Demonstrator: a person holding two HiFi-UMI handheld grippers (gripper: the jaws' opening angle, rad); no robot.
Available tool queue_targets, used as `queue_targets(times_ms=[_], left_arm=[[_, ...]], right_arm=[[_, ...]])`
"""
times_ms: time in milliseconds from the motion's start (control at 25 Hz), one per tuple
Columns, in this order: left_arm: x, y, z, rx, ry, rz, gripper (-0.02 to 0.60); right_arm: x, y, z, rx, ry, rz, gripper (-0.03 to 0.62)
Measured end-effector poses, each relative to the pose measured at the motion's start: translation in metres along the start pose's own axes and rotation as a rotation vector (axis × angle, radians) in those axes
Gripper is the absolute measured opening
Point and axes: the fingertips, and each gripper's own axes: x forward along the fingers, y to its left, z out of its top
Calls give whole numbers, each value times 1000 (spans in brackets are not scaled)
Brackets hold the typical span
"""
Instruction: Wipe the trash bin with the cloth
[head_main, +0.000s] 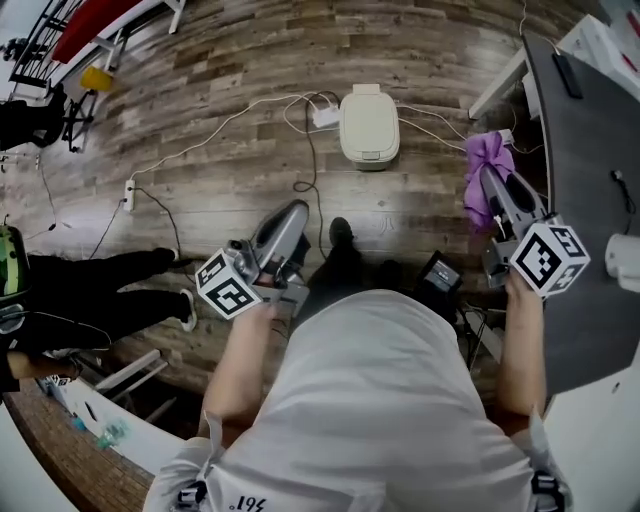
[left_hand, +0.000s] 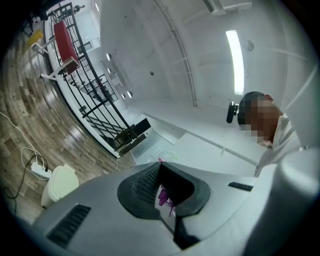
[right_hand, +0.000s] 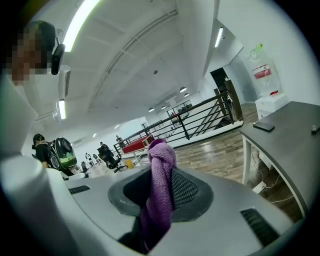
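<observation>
A cream trash bin (head_main: 369, 125) with its lid down stands on the wooden floor ahead of me; it also shows low on the left in the left gripper view (left_hand: 60, 184). My right gripper (head_main: 497, 190) is shut on a purple cloth (head_main: 487, 165), held up to the right of the bin beside the table. In the right gripper view the cloth (right_hand: 161, 190) hangs bunched between the pads. My left gripper (head_main: 295, 212) is in front of the bin, well short of it, and shut. A small purple shred shows at its closed pads (left_hand: 146, 185).
A dark grey table (head_main: 585, 200) runs along the right, with a phone (head_main: 565, 72) on it. White cables and a power strip (head_main: 325, 117) lie on the floor beside the bin. Another person's dark legs (head_main: 95, 285) stretch in from the left.
</observation>
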Motion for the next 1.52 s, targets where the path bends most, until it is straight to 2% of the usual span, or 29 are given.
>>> queue_targets(times_ms=[120,240,440,600,880,1040,1360,1520], left_arm=[[18,25,26,-23,20,-18,5],[32,51,48,-22,43,-45,4],[55,88,56,-48,125,-27,5],[85,108,52,-63,180,12,5],[157,127,38,-45,213,90,5],[183,144,26,-28,241,147,5],[200,201,-3,-71,316,194,5],[184,251,-28,-74,352,220,5]], right_arm=[[26,-11,8,22,34,-72,94],[53,-14,19,16,23,-112,94],[82,-30,21,-28,76,-171,94],[109,-61,18,0,119,-187,94],[165,-122,22,30,176,-109,94],[186,-164,15,4,233,-106,94],[225,-221,-14,-46,323,-175,95],[250,-238,-57,-88,362,-200,94]])
